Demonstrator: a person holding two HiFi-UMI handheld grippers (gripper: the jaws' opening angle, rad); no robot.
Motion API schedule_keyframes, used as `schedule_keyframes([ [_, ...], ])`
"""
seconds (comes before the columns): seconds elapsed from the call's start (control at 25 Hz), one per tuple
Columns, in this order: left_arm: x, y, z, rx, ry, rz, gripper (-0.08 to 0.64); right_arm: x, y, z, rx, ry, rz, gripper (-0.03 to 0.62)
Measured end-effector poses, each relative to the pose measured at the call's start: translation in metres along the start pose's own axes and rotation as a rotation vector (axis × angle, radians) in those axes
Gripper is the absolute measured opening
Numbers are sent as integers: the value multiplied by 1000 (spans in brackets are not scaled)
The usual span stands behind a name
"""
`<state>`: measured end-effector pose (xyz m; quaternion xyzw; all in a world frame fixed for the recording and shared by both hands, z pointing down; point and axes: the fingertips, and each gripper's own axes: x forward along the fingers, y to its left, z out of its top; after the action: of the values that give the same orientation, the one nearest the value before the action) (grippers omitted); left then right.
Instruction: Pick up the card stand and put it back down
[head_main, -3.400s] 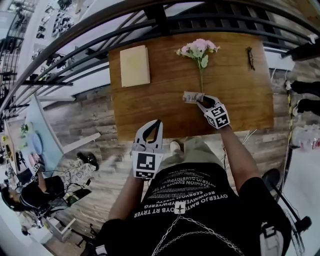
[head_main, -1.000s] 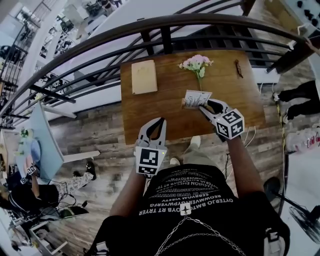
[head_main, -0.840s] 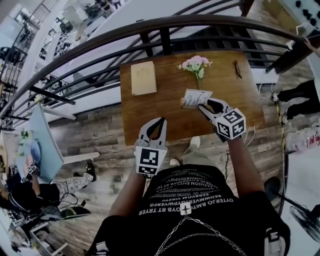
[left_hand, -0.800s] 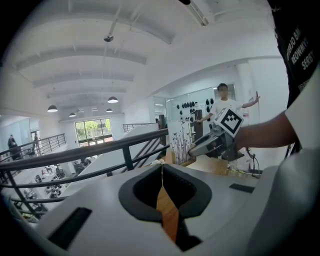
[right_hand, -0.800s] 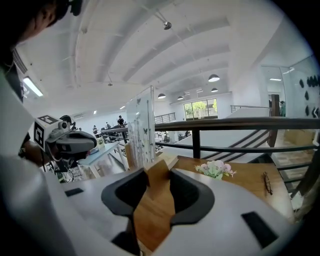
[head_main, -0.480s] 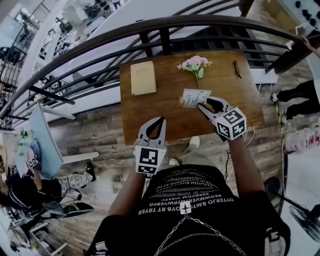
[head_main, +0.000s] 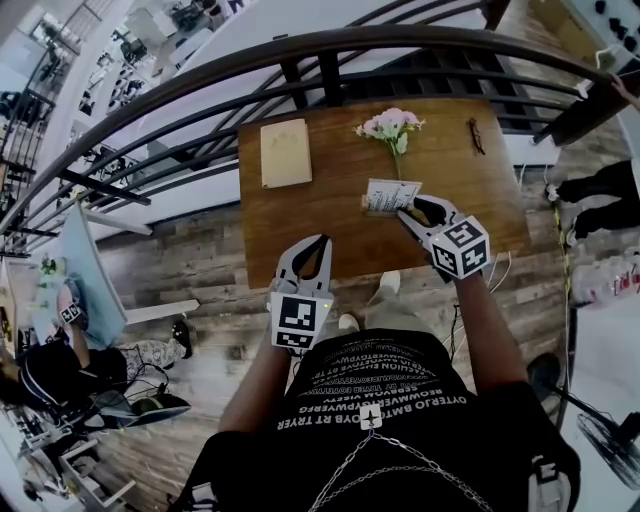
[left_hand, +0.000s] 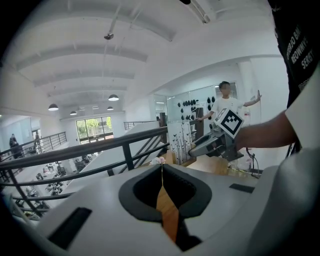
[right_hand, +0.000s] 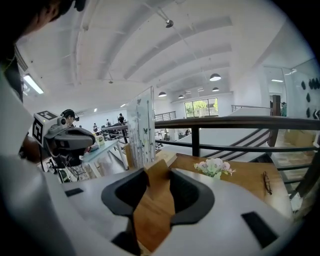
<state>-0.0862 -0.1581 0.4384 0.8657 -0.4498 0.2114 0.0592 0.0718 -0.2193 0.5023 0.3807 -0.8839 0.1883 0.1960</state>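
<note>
The right gripper (head_main: 408, 211) has its fingers (right_hand: 195, 200) clamped on the wooden base of the card stand (head_main: 392, 195), at 6 o'clock of the flowers (head_main: 392, 124) over the counter (head_main: 320, 220). Keep the card upright and seat the base flat before releasing. The forearm reaches toward 11 o'clock, tilted gently down. The left gripper (head_main: 312, 247), fingers together and empty, hangs at 7 o'clock.
</note>
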Motion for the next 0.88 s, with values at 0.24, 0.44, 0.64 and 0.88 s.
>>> schedule_keyframes([
  [0.24,18,-1,-5,-7,16,4,29,16,-19,-20,13,18,6,156],
  [0.44,34,-3,-6,-6,27,6,29,28,-34,-39,27,40,6,156],
  [0.64,45,-5,-7,-16,39,9,29,37,-46,-58,44,57,11,155],
  [0.88,58,-7,-7,-26,59,14,29,51,-64,-81,76,77,11,155],
])
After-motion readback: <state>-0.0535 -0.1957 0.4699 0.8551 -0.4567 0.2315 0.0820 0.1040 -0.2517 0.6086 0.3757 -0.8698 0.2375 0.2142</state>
